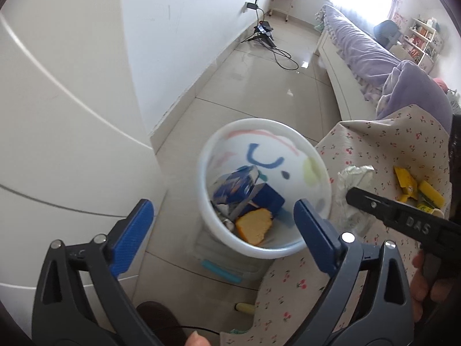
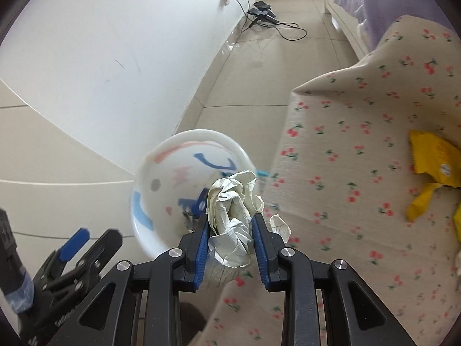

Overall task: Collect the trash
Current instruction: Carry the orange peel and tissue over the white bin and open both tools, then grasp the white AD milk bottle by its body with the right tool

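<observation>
A white bin (image 1: 302,155) with a drawn cartoon face stands on the floor beside the table; blue wrappers and an orange piece (image 1: 255,225) lie inside. My left gripper (image 1: 223,225) hovers over the bin, jaws wide open and empty. My right gripper (image 2: 230,230) is shut on a crumpled white paper ball (image 2: 234,222), held at the table's edge beside the bin (image 2: 149,201). In the left wrist view that paper (image 1: 355,177) shows at the tip of the right gripper (image 1: 350,194). Yellow wrappers (image 1: 415,187) lie on the cherry-print tablecloth (image 1: 383,141); they show also in the right wrist view (image 2: 435,170).
A white cabinet (image 1: 57,144) and wall stand left of the bin. A tripod with cables (image 1: 263,33) sits on the tiled floor farther back. A bed with purple bedding (image 1: 360,46) runs along the right. A small yellow object (image 1: 245,307) lies on the floor under the table's edge.
</observation>
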`<state>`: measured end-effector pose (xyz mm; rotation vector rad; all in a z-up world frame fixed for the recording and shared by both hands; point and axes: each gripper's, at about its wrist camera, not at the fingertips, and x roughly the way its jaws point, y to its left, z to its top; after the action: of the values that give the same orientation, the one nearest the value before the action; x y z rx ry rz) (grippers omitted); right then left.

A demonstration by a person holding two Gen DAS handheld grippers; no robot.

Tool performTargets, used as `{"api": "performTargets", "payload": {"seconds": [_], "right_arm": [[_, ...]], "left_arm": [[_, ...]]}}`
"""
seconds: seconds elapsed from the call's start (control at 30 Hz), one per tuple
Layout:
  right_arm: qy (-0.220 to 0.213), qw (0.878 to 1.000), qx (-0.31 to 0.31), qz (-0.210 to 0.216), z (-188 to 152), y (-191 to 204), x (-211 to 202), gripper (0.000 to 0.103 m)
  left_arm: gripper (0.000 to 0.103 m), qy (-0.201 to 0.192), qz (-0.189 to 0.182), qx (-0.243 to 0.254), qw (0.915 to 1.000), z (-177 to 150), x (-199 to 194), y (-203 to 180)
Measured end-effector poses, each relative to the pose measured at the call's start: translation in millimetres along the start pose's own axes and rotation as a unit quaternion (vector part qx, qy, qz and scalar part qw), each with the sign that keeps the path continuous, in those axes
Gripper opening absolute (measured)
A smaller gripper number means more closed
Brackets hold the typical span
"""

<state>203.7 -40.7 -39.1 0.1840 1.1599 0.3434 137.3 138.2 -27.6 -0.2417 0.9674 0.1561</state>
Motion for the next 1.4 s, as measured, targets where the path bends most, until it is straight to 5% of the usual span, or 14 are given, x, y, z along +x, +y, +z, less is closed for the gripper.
{"api": "performTargets", "payload": {"seconds": [0.3, 0.37, 0.4, 1.03, 1.2, 1.4], "right_arm": [[-0.024, 0.999, -0.005, 0.025, 3, 15, 9, 0.034], [-0.033, 0.999, -0.005, 0.042, 4, 17, 5, 0.072], [-0.039, 0.998, -0.003, 0.042, 4, 17, 2, 0.078], [-0.067, 0.998, 0.015, 0.006, -1, -14, -43, 0.08], [-0.08, 0.996, 0.017, -0.017, -7, -34, -62, 0.101], [-0.109, 0.992, -0.002, -0.07, -16, -60, -92, 0.103]], "left_arm": [[0.098, 0.011, 0.01, -0.009, 0.9998, -2, 0, 19], [0.098, 0.012, 0.01, -0.01, 0.9998, -2, -1, 20], [0.098, 0.012, 0.009, -0.011, 0.9998, -2, -1, 21], [0.102, 0.009, -0.014, 0.013, 0.9998, -8, -15, -7], [0.102, 0.001, -0.019, 0.028, 0.9994, -11, -20, -25], [0.102, 0.009, -0.049, 0.056, 0.9972, -17, -25, -51]]}}
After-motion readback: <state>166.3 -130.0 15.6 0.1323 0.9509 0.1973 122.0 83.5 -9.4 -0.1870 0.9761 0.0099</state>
